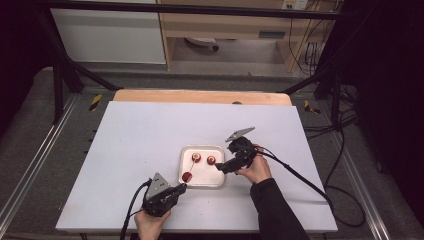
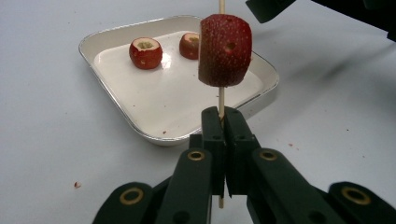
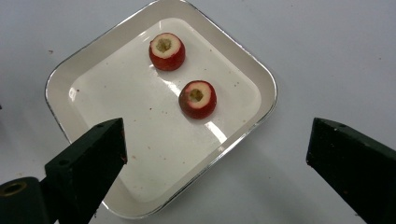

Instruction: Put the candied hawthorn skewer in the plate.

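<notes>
I'm holding a thin wooden skewer (image 2: 221, 100) upright with the left gripper (image 2: 223, 122), jaws pinched tight on its lower shaft, one strawberry piece (image 2: 225, 50) already threaded partway up it. That piece is hanging over the near edge of the tray (image 2: 116, 100), not touching it. Judging the step: I'm going for the next piece with the right gripper (image 3: 217, 144), whose jaws are spread wide above the tray. Two hulled strawberries (image 3: 167, 51) (image 3: 198, 99) are sitting cut face up in the tray, close but apart. To do this well I'm thinking: close gently on the sides of the nearer one, keep the hollowed core in line with the skewer tip, and keep the skewer steady and vertical so it is not splitting the fruit off-centre.

Fruit is looking soft, glossy red with seeded skin, pale flesh ring around a cored hole; likely bruising under hard squeeze. Skewer is slim, pale, probably flexing easily. Tray is shallow, rounded-square, shiny white with a metallic rim, some red crumbs in it. Table (image 1: 140, 135) is flat matte white, a few specks on it.
</notes>
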Motion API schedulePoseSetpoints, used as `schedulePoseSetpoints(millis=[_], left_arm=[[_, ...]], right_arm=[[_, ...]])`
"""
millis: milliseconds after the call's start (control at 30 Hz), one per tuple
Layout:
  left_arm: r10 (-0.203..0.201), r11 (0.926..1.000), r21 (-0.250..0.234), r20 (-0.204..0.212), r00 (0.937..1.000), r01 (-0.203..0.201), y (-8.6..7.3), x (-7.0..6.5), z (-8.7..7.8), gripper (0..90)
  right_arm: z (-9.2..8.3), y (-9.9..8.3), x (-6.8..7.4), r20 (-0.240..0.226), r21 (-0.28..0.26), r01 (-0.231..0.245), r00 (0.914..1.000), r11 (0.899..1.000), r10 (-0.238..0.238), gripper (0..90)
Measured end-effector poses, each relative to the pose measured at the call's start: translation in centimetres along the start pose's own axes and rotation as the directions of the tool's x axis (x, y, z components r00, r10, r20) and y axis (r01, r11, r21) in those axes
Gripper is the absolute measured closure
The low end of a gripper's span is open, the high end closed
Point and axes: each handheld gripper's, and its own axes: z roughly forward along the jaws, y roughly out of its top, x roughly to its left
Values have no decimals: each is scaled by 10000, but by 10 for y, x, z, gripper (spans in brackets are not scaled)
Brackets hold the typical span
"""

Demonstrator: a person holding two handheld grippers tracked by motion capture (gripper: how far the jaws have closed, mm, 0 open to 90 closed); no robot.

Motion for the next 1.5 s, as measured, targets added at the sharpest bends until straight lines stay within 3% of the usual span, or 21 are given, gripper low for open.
schedulePoseSetpoints(millis=[300,633,933,1100,1500], left_arm=[[23,10000,27,-101,9999,-23,-1,1,0,881],[51,9999,136,-56,10000,-50,-2,0,3,881],[16,9999,156,-29,10000,-16,-3,2,2,882],[37,9999,154,-33,10000,-37,-3,3,2,882],[52,9997,245,18,10000,-53,-3,3,3,881]], right_arm=[[13,15,-4,-58,368,137,9999,9992,-135,122],[30,25,-1,-273,1167,489,9986,9920,-460,273],[44,37,2,-606,1612,998,9940,9819,-911,383],[53,42,4,-672,2095,1411,9893,9676,-1298,448],[60,42,2,-992,2495,1475,9870,9571,-1263,538]])
